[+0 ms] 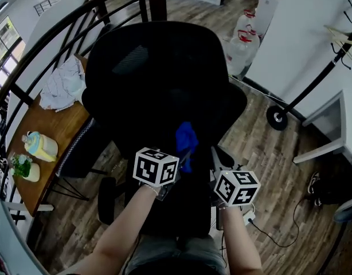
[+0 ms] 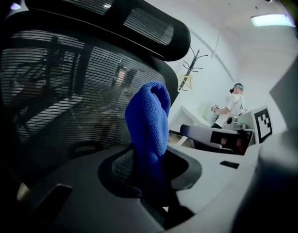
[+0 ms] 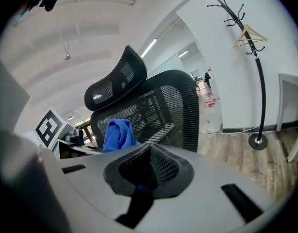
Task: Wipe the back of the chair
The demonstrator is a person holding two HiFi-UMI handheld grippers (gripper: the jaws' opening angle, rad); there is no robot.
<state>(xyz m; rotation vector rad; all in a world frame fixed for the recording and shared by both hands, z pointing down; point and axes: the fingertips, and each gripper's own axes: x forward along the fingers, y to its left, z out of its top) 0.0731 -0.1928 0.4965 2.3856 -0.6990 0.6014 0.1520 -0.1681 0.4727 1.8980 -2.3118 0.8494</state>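
The black mesh office chair (image 1: 164,79) fills the middle of the head view, seen from behind and above, with its headrest (image 2: 124,21) over the mesh back (image 2: 61,96). My left gripper (image 1: 177,162) is shut on a blue cloth (image 1: 186,139), which stands up out of the jaws (image 2: 148,123) just in front of the chair back. My right gripper (image 1: 225,171) hangs to the right of it, jaws shut together (image 3: 150,164) with nothing held. From the right gripper view the blue cloth (image 3: 119,134) shows against the chair back (image 3: 168,110).
A wooden table (image 1: 61,130) at the left carries a crumpled white cloth (image 1: 64,85), a yellow bottle (image 1: 41,146) and a small plant (image 1: 24,168). A curved black railing (image 1: 50,33) runs behind it. A coat stand (image 3: 251,57), water jugs (image 1: 242,39) and a white desk (image 1: 336,125) stand at the right.
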